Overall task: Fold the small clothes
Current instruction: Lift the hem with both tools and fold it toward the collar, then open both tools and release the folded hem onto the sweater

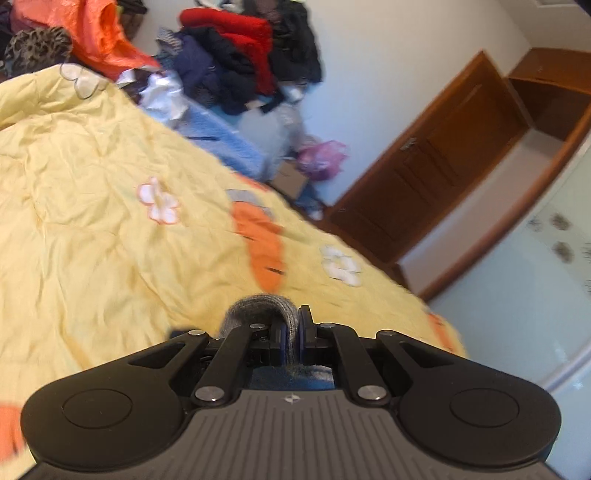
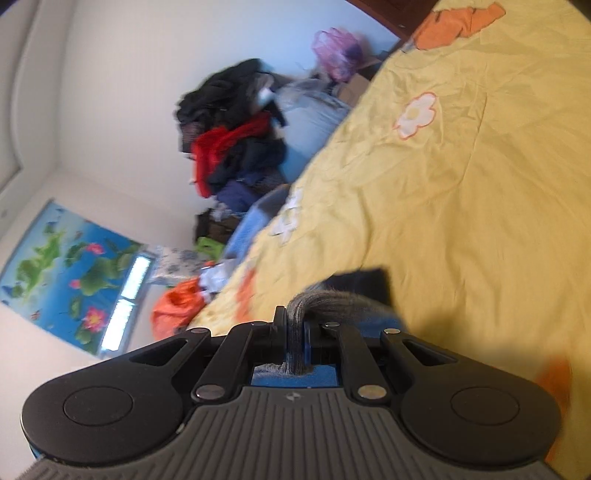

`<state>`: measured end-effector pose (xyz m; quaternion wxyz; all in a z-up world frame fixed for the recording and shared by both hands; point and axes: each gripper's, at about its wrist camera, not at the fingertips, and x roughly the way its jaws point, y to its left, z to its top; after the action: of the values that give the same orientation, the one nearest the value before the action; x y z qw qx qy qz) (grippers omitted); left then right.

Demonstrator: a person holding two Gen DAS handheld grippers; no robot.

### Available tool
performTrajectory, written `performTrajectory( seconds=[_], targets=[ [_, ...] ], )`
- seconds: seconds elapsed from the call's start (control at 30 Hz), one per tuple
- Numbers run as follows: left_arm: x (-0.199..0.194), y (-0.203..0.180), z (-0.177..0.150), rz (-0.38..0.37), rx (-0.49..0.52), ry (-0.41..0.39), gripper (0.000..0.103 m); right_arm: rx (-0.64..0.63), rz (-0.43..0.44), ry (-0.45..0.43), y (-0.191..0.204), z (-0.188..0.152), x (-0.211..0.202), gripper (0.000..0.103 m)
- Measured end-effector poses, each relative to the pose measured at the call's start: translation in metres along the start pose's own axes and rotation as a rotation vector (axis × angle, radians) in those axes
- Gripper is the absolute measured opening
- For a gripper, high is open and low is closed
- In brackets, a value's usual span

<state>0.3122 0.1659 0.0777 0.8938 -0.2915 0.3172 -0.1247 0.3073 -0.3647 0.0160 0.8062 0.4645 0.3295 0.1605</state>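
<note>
My left gripper [image 1: 292, 326] is shut on a fold of a grey knitted garment [image 1: 258, 308] that bulges up ahead of the fingertips, with a blue part showing under the jaws. My right gripper [image 2: 293, 325] is shut on the grey knitted garment [image 2: 332, 301] too; a strand of it passes between the fingers, and a dark part and a blue part hang beyond. Both grippers are held above the yellow flowered quilt [image 1: 92, 184], which fills the right of the right wrist view [image 2: 461, 203]. Most of the garment is hidden under the grippers.
A heap of dark and red clothes [image 1: 240, 55] lies past the bed's far edge, also in the right wrist view [image 2: 236, 147]. An orange bag [image 1: 103, 33] sits beside it. A brown wooden door [image 1: 436, 155] and a white wall stand to the right.
</note>
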Motion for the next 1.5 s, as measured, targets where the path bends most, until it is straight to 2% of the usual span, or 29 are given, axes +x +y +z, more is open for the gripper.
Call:
performTrajectory(
  seconds=[0.2,0.3,0.37,0.4,0.43,0.47,0.5,0.53,0.6,0.67,0.8,0.93,1.0,1.03,1.13,1.33,1.5],
  targets=[
    [0.056,0.020,0.000,0.143,0.041,0.012,0.006,-0.015,-0.079,-0.008,-0.017,0.005,0.049,0.013],
    [0.070,0.023,-0.001,0.179,0.066,0.031,0.008,-0.025,-0.131,-0.029,-0.018,-0.001,0.061,0.014],
    [0.069,0.027,-0.003,0.168,0.023,0.078,0.014,-0.007,-0.133,-0.025,-0.015,-0.004,0.062,0.027],
    [0.064,0.029,-0.005,0.141,-0.001,0.087,0.025,0.006,-0.107,-0.030,-0.014,-0.005,0.057,0.047],
    [0.054,0.030,-0.006,0.114,-0.023,0.077,0.044,-0.001,-0.083,-0.045,-0.008,-0.009,0.047,0.066],
    [0.040,0.032,-0.006,0.095,-0.044,0.058,0.058,-0.028,-0.070,-0.066,0.000,-0.013,0.036,0.072],
    [0.023,0.033,-0.007,0.091,-0.058,0.026,0.085,-0.065,-0.065,-0.076,0.008,-0.017,0.024,0.075],
    [0.004,0.032,-0.009,0.107,-0.059,-0.020,0.092,-0.103,-0.053,-0.071,0.016,-0.024,0.012,0.075],
    [-0.034,0.031,-0.019,0.127,-0.054,-0.090,0.092,-0.156,-0.018,-0.054,0.026,-0.041,-0.017,0.075],
    [-0.067,0.034,-0.038,0.123,-0.095,-0.105,0.092,-0.184,-0.010,-0.038,0.028,-0.065,-0.050,0.075],
    [-0.113,0.044,-0.097,0.115,-0.199,-0.073,0.092,-0.203,-0.080,-0.036,0.016,-0.118,-0.109,0.076],
    [-0.133,0.057,-0.151,0.085,-0.306,-0.027,0.092,-0.146,-0.173,-0.044,-0.007,-0.155,-0.141,0.075],
    [-0.134,0.062,-0.167,0.084,-0.337,-0.002,0.092,-0.101,-0.163,-0.025,-0.016,-0.166,-0.144,0.075],
    [-0.136,0.062,-0.171,0.067,-0.339,-0.022,0.092,-0.090,-0.157,-0.020,-0.016,-0.170,-0.143,0.076],
    [-0.128,0.064,-0.168,0.019,-0.395,-0.022,0.094,-0.087,-0.154,-0.026,-0.010,-0.170,-0.130,0.077],
    [-0.108,0.064,-0.157,0.001,-0.487,-0.071,0.097,-0.049,-0.151,-0.135,-0.002,-0.160,-0.087,0.082],
    [-0.100,0.057,-0.155,0.019,-0.462,-0.094,0.096,-0.056,-0.145,-0.139,0.005,-0.154,-0.060,0.082]
  ],
)
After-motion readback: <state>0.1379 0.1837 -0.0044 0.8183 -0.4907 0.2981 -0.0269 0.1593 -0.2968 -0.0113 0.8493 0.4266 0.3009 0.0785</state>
